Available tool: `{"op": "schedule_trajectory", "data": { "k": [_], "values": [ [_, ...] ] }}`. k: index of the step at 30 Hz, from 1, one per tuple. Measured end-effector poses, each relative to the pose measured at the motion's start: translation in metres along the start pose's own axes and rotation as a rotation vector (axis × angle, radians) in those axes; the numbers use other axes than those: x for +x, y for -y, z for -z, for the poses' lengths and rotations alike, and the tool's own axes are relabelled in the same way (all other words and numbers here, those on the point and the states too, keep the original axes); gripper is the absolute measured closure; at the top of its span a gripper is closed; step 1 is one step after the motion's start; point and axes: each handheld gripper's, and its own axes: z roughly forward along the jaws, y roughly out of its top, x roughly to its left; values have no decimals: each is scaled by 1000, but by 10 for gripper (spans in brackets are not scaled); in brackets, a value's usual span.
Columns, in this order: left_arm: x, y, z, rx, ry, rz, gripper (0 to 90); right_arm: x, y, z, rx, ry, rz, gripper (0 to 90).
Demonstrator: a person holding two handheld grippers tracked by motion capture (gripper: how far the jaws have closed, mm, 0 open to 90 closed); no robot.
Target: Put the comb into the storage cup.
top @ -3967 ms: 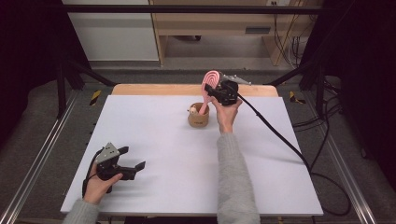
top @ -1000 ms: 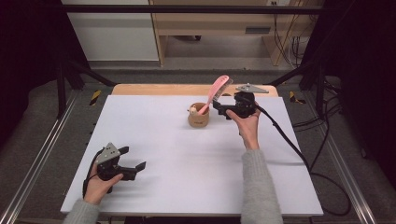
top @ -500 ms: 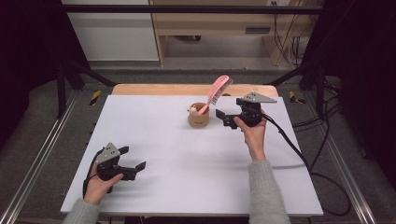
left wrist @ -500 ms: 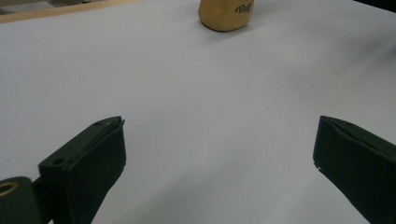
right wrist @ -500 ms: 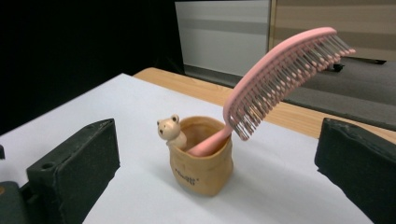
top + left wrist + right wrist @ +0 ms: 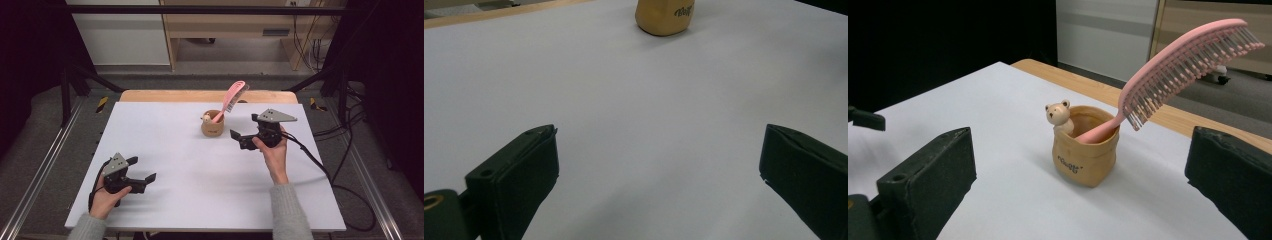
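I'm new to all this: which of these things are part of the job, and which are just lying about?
Part of the job:
- pink hairbrush, standing in the cup
- tan bear cup
- right gripper, open beside it

Lying about:
- left gripper, idle
- yellow-black tools beside the table

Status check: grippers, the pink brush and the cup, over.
Left gripper open, near table edge. Right gripper open, beside cup. Pink brush stands handle-down in cup, leaning. Nothing in the way.

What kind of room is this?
Probably a lab or workshop for recording. A white table sits in a black metal frame, cables trail over the grey carpet, and hand-held grippers work near a pink hairbrush.
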Motion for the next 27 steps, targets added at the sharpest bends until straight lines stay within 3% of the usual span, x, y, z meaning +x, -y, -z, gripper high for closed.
{"op": "schedule_trajectory", "data": {
  "k": [5,27],
  "values": [
    [0,0,0,-1,1,2,23,0,10,5,2,-16,-22,5],
    [-1,0,0,-1,8,-10,23,-1,53,32,38,-52,-14,8]
  ]
}}
